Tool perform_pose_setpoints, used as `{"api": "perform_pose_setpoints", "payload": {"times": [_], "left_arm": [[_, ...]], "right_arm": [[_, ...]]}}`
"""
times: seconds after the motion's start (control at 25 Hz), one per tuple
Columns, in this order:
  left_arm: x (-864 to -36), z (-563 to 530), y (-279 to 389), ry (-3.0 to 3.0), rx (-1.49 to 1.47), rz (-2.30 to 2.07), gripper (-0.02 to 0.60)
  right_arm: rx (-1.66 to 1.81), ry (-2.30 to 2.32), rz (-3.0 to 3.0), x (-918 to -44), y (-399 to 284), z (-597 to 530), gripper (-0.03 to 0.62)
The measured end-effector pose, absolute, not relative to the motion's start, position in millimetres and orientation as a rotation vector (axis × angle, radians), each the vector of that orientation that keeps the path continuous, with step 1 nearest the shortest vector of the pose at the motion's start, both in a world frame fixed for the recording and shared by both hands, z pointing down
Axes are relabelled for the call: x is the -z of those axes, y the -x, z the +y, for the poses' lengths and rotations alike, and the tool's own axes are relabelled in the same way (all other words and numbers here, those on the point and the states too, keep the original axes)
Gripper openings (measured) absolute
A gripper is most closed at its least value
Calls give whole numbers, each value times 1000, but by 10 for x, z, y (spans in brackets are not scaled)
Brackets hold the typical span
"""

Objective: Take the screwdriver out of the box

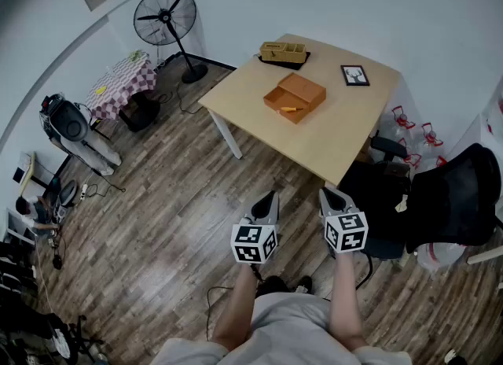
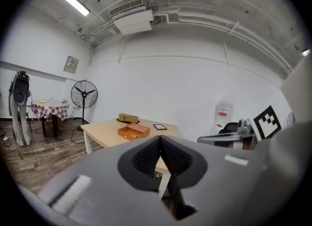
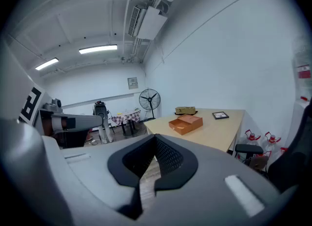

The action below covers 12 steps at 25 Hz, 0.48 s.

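In the head view, the orange box [image 1: 295, 96] sits near the middle of the table [image 1: 330, 145], its tray pulled out toward me. The screwdriver [image 1: 290, 108] lies flat in that tray, long axis roughly left to right in the picture; it is too small for me to tell which end is the handle. My two forearms [image 1: 236, 304] reach straight ahead side by side over the wooden floor [image 1: 173, 214], well short of the table. The left gripper [image 1: 272, 193] and right gripper [image 1: 324, 191] both tip slightly downward, noses aimed toward the table.

In the left gripper view, the black jaws are pressed together at their tips and clench nothing. The box [image 2: 133, 131] shows beyond them on the tabletop, far off; I cannot make out the screwdriver here.

In the right gripper view, the jaws are likewise fully closed and empty. The box [image 3: 185, 123] sits up and to the right of them on the table, tray facing me
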State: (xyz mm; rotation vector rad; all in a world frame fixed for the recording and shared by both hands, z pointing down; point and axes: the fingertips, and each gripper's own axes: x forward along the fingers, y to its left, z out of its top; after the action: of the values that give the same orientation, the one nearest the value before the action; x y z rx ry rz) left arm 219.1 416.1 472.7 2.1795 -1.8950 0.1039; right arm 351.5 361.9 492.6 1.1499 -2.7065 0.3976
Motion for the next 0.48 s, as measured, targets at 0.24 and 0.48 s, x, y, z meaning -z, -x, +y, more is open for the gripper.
{"api": "perform_pose_setpoints", "payload": {"times": [0.24, 0.48], "left_arm": [[-4685, 4170, -2111, -2170, -97, -1919, 55], [-4717, 4283, -1781, -2105, -88, -1986, 55]], "right_arm": [[-323, -1139, -2729, -4847, -3488, 3533, -2], [-351, -1177, -2761, -4882, -3546, 3429, -2]]}}
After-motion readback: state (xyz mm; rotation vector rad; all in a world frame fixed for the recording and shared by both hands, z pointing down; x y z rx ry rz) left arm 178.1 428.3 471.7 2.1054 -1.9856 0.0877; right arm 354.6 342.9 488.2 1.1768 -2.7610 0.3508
